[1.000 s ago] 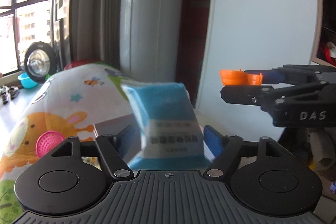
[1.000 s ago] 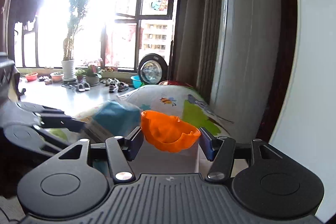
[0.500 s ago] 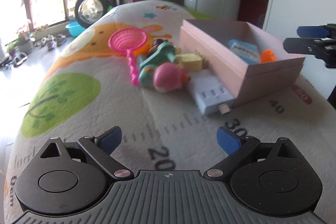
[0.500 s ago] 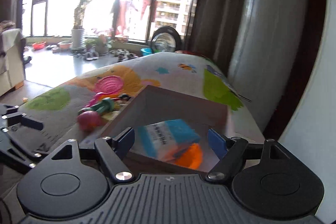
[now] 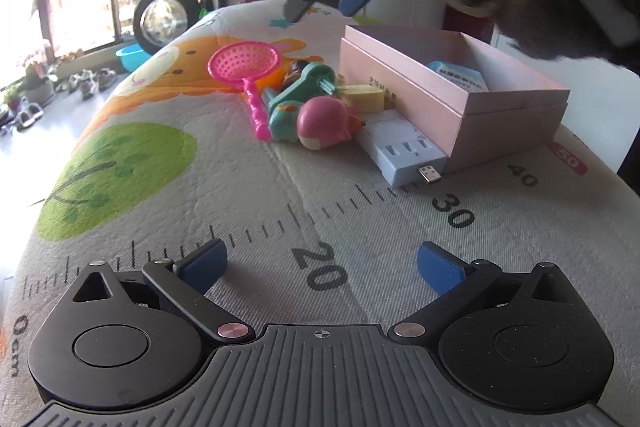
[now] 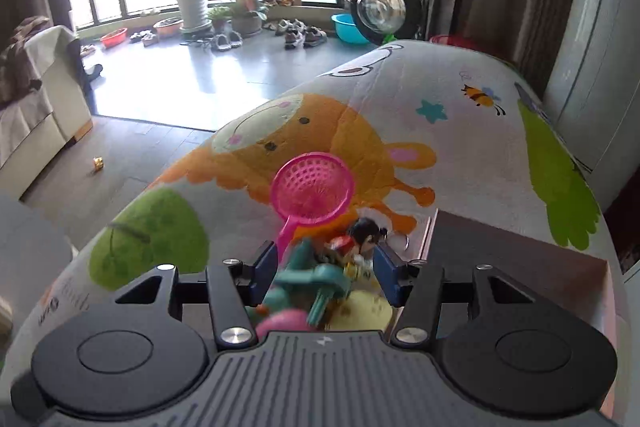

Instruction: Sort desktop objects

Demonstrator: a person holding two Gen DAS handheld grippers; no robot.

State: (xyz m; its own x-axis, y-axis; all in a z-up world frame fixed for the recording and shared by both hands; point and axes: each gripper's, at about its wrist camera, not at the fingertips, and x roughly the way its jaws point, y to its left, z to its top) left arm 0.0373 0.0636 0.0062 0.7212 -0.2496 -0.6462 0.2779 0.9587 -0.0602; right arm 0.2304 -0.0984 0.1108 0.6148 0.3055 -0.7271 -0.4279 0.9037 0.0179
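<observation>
Nearest to me the left gripper [image 5: 320, 265] hangs low over the worktop [image 5: 240, 195], which is covered in a cartoon-printed mat with a ruler scale along its edge; its blue fingers [image 5: 204, 263] stand spread as wide as they go, with nothing between them but the printed numbers. A little further in lies a white power adapter [image 5: 402, 153] with a USB plug at its near end, pressed against the side of an open pink box [image 5: 508, 123]. Just left of the adapter sits a huddle of toys: a pink round toy [image 5: 322, 123], a teal plastic toy [image 5: 308, 83] lying partly over it, a pale yellow block [image 5: 364, 98] against the box wall, and a pink mesh scoop [image 5: 244, 65] whose handle runs down beside them. Inside the box a blue-and-white packet [image 5: 460, 75] leans against the far wall. The right gripper [image 6: 325, 273] is poised above that huddle, pointing down at it; its fingers are closing, about half apart, and the teal toy and a small dark-haired figure [image 6: 366, 231] sit in the gap between them, though I cannot tell whether the pads touch either. Beyond the worktop's far end, a round mirror [image 6: 386, 9] stands by the window, with shoes and potted plants on the floor.
</observation>
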